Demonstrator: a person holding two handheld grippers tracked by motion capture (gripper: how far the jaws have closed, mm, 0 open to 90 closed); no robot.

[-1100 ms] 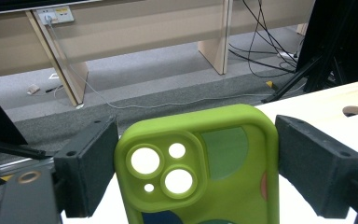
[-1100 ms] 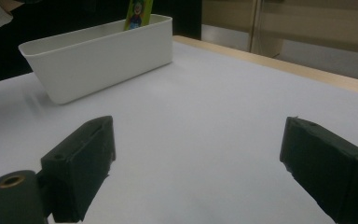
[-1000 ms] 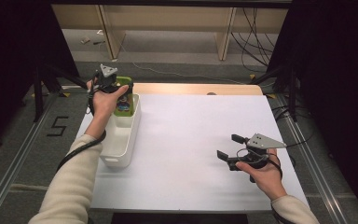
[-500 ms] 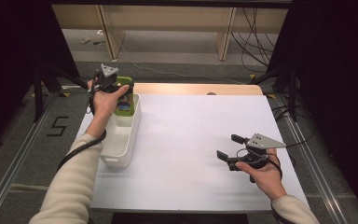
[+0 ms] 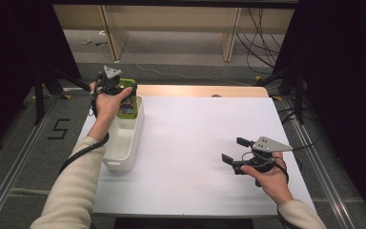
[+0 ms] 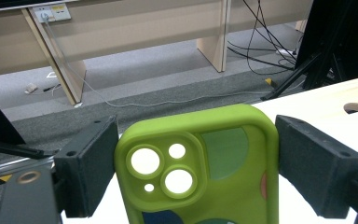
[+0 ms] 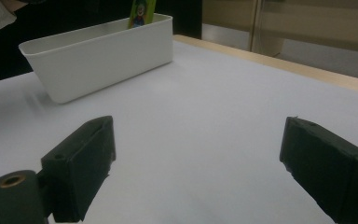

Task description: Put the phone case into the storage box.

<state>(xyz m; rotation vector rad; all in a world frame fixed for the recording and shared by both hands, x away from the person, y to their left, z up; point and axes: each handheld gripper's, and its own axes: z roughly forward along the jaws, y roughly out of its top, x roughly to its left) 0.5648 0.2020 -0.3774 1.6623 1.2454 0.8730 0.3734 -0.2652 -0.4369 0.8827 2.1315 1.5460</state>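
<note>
Our left claw [image 6: 186, 163] is clamped on the green phone case [image 6: 200, 172] above the white bin [image 5: 124, 138]. Our right claw [image 7: 205, 172] rests apart. Letting go off-centre could drop the case outside the bin.

Green phone case [image 6: 200, 168], camera cutouts, upright, apparently clamped, over white bin [image 5: 124, 143]

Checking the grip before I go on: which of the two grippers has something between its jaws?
The left gripper, at the white bin: the green phone case sits between its jaws. The right gripper stands open over bare table.
</note>
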